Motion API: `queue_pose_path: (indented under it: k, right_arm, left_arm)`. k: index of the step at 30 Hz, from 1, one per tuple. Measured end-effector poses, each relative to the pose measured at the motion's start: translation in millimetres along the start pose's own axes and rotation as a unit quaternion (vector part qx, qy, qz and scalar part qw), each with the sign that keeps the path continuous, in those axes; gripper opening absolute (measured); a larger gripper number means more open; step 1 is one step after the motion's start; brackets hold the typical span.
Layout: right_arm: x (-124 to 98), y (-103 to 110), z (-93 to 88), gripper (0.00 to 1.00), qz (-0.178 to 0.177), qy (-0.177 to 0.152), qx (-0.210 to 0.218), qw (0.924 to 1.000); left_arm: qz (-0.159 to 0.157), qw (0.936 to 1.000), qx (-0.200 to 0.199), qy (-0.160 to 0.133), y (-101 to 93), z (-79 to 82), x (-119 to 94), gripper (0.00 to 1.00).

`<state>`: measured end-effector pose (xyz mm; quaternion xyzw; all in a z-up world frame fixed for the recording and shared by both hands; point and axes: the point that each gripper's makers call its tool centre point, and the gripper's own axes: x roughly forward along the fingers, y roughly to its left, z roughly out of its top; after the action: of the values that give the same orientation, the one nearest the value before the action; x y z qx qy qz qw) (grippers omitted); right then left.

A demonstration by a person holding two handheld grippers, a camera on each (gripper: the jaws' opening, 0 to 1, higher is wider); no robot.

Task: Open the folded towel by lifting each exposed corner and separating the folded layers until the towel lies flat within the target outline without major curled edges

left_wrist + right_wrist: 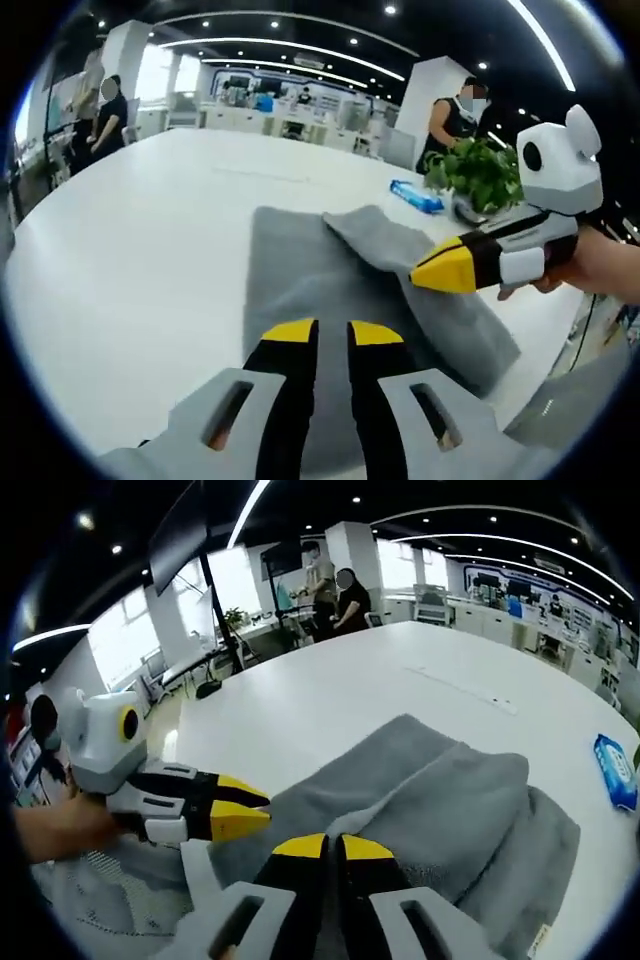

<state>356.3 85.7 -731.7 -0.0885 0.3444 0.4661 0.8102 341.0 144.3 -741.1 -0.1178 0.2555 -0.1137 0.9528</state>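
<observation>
Right tool point(330, 848) pinching towel point(440, 800) fold, lifted off table point(330, 710).

My left camera sits low and close over the grey towel point(330, 290), looking along my left claw point(333, 331) across the white surface point(130, 260) toward the potted plant point(480, 175). My right camera looks over the same towel from the opposite side, equally close, plant behind it. Both views share the towel, the surface and the blue packet point(615, 770).
</observation>
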Motion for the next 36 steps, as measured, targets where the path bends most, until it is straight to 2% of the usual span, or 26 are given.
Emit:
queue_pose_path:
  k: [5,8,11,15,20,23,28,32,34,36]
  right_arm:
    - [14,16,-1.9,0.00,0.025,0.009,0.005,0.9996]
    - [18,27,-5.1,0.01,0.030,0.015,-0.008,0.9994]
    - [24,28,-6.5,0.01,0.033,0.019,-0.014,0.9992]
    - [18,29,-10.2,0.04,0.026,0.020,-0.032,0.9989]
    - [-1,17,2.4,0.07,0.016,-0.006,-0.030,0.9994]
    - [-10,-4,-2.3,0.07,-0.012,-0.010,-0.028,0.9995]
    - [-31,-38,-24.1,0.07,-0.045,-0.009,0.001,0.9989]
    - [-48,-66,-46.4,0.07,-0.078,-0.008,0.023,0.9966]
    - [-56,-78,-58.3,0.07,-0.090,-0.012,0.056,0.9943]
    - [-65,-84,-68.1,0.07,-0.102,-0.019,0.078,0.9915]
  left_arm:
    - [0.002,0.9999,-0.007,-0.008,1.6,3.4,-1,0.10]
    - [0.008,0.9997,-0.016,-0.016,6.2,6.4,-3,0.10]
    - [0.011,0.9994,-0.023,-0.022,7.6,8.3,-5,0.10]
    - [0.010,0.9994,-0.025,-0.021,6.6,8.1,-5,0.10]
    - [0.004,0.9996,-0.023,-0.018,2.8,6.7,-4,0.10]
    - [0.002,0.9996,-0.026,-0.009,2.1,2.8,-3,0.11]
    - [-0.007,0.9996,-0.029,0.000,-4.5,-1.1,-1,0.11]
    - [-0.006,0.9987,0.029,0.041,-9.5,-15.4,4,0.11]
    - [-0.001,0.9966,0.053,0.064,-11.3,-23.1,5,0.12]
    - [0.004,0.9957,0.061,0.070,-11.5,-25.8,7,0.13]
